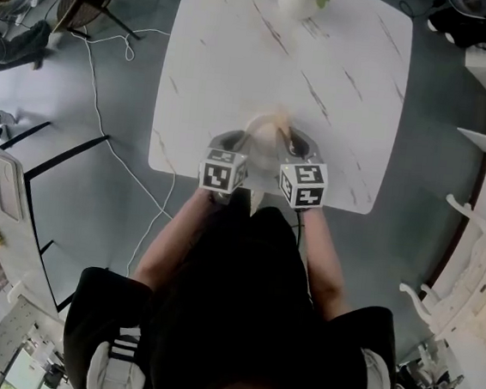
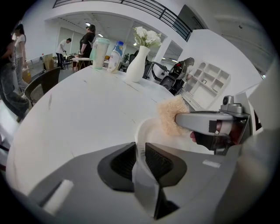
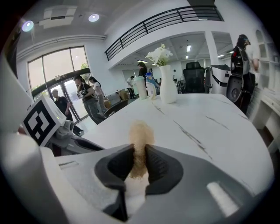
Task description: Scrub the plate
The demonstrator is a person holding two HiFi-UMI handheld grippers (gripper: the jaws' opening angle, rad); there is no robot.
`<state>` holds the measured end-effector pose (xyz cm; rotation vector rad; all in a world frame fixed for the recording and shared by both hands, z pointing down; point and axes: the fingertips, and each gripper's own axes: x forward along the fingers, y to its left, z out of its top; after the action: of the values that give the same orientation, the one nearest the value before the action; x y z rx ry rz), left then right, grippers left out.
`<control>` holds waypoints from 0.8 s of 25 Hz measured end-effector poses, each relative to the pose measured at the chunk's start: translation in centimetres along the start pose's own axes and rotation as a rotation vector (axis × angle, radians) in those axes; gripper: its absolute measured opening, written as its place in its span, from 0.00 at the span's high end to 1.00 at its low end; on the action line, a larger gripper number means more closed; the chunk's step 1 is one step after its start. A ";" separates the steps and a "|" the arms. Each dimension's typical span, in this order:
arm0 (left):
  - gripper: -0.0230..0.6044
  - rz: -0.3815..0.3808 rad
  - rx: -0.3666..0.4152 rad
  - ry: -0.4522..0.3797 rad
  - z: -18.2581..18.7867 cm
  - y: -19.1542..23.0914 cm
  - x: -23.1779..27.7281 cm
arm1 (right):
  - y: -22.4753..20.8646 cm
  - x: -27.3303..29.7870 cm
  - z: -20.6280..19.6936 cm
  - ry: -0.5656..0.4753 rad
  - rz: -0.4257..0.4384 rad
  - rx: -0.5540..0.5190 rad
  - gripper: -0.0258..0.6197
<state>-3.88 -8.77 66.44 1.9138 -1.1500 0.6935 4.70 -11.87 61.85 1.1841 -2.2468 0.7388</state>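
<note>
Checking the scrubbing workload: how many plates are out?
1: the white plate, its rim held in the left gripper at the table's near edge. Others may be hidden.

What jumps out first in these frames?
At the near edge of the white marble table, the left hand-held gripper pinches the rim of a white plate, and the right hand-held gripper clamps a tan scrub pad over that plate. After that, the white vase of flowers at the table's far edge.
</note>
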 end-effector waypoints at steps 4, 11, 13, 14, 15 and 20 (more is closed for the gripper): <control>0.85 0.000 -0.003 0.006 0.0 0.0 0.0 | -1.2 -0.5 -0.2 0.003 -0.025 0.019 0.86; 0.85 -0.011 -0.014 -0.001 0.3 -0.2 -0.4 | -2.0 -1.2 -0.4 0.004 -0.044 0.031 0.86; 0.85 -0.011 -0.012 -0.003 0.2 -0.2 -0.3 | -2.2 -1.3 -0.4 0.002 -0.049 0.036 0.86; 0.85 -0.011 -0.010 -0.005 0.2 -0.1 -0.1 | -2.3 -1.3 -0.5 0.001 -0.050 0.040 0.86; 0.85 -0.010 -0.009 -0.005 0.1 -0.1 -0.1 | -2.4 -1.3 -0.5 0.000 -0.049 0.043 0.86; 0.85 -0.008 -0.010 -0.002 0.1 -0.1 -0.1 | -2.1 -1.2 -0.5 0.003 -0.042 0.032 0.86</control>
<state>-3.82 -8.76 66.32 1.9099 -1.1441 0.6799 7.18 -11.82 61.90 1.2402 -2.2090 0.7617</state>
